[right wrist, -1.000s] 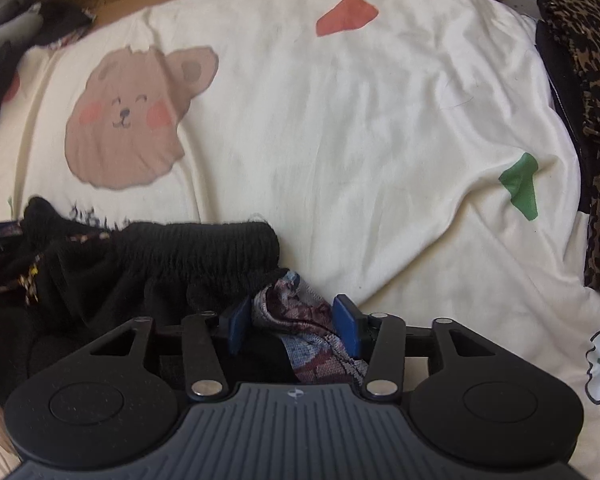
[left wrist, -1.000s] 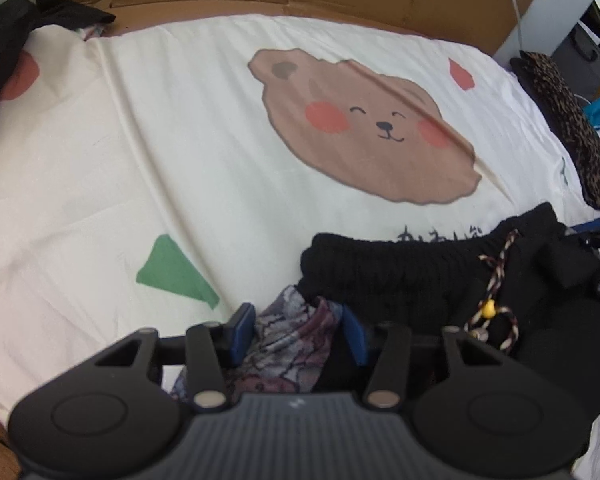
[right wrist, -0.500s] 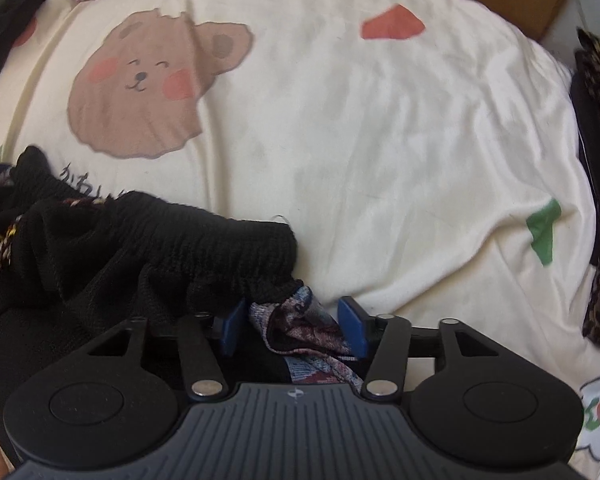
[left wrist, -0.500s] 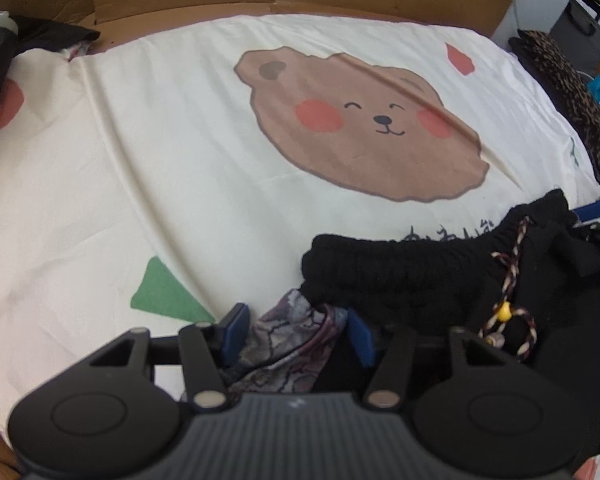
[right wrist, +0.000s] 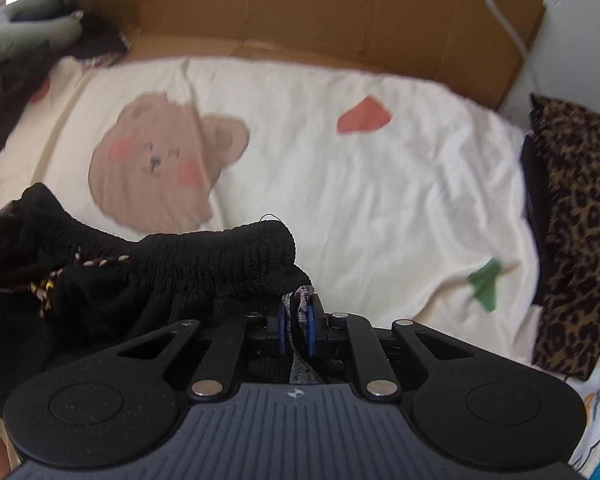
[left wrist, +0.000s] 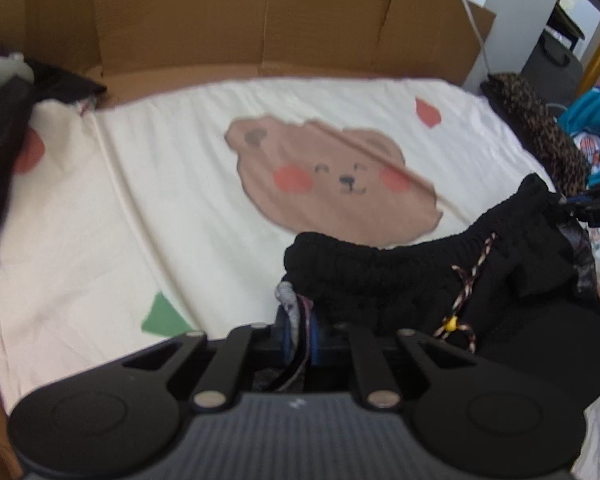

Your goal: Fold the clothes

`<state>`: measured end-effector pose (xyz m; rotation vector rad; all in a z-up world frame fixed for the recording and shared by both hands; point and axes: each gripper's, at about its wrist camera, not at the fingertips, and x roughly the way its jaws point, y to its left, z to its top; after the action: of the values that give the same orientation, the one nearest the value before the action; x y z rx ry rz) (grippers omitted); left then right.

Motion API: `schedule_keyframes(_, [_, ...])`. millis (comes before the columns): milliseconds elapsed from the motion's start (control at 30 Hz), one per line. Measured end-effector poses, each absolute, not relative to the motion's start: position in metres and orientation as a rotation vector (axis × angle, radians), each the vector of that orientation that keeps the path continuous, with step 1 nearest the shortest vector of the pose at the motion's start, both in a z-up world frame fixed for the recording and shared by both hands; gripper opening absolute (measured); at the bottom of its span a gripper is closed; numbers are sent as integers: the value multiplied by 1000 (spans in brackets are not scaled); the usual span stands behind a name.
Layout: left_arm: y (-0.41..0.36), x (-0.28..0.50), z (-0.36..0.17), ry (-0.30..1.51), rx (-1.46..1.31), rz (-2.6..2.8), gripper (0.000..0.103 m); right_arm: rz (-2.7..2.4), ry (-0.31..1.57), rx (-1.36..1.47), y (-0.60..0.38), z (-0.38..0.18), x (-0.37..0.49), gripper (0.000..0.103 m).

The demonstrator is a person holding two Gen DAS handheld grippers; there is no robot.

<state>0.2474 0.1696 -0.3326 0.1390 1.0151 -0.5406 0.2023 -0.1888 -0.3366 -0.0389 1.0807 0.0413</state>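
Pinching ribbed black shorts (left wrist: 380,276) by patterned lining, both grippers' jaws closed.

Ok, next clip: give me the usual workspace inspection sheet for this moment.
Surface: cream bedsheet with bear print, lightly creased.
Job's things: black shorts with patterned lining, held up by the waistband ends, drawstring dangling.
Clutter: leopard-print fabric at one edge; dark clothes at the other.
Grippers: left gripper and right gripper each shut on the waistband.
Cables: white cable over the cardboard.
Surroundings: cardboard sheets behind the bed.
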Motion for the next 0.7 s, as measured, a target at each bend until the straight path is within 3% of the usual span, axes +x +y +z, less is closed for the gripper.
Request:
schedule_keyframes(200, [166, 272, -306, 928, 112, -499, 9, 14, 1013, -32, -194, -313, 229, 8])
schedule_keyframes(700, [162, 345, -298, 879, 61, -383, 8, 40, 960, -126, -188, -299, 347, 8])
